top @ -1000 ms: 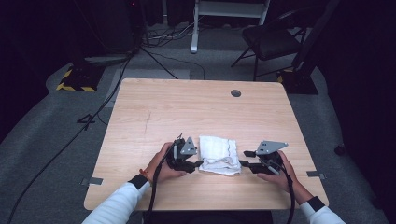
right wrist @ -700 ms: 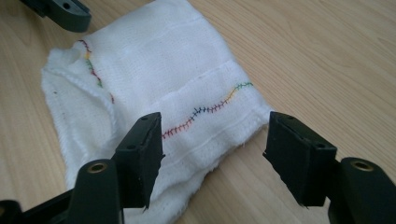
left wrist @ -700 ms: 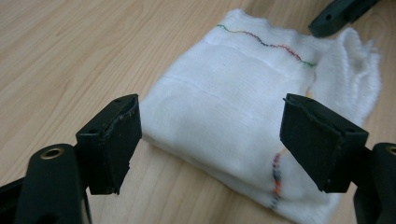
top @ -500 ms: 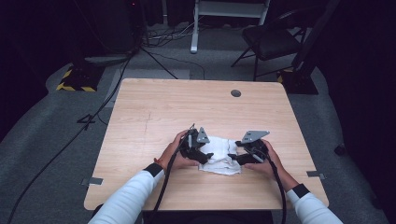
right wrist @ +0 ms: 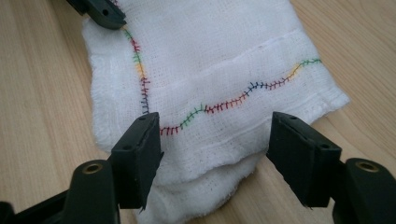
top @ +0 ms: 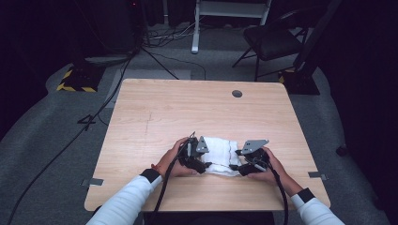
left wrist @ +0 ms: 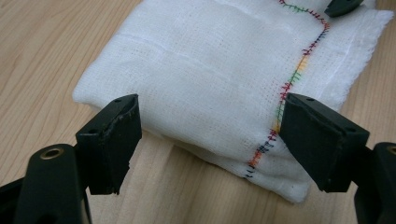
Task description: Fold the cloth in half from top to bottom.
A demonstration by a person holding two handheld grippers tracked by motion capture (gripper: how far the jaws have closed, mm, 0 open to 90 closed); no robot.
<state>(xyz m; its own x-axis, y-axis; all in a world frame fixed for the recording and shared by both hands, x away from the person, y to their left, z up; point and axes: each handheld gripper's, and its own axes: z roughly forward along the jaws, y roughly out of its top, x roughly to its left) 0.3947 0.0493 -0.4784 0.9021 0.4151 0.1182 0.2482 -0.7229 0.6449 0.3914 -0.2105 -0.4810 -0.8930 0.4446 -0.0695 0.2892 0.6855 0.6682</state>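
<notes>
Both grippers closed in on the cloth; wooden table.

Dark room, grey floor, black chair beyond wooden table.

Both forearms reach in over the near edge of the table, white sleeves showing. The left gripper sits near its front edge, jaws spread wide. The right gripper is alongside it, angled inward, jaws gaping just as wide.
</notes>
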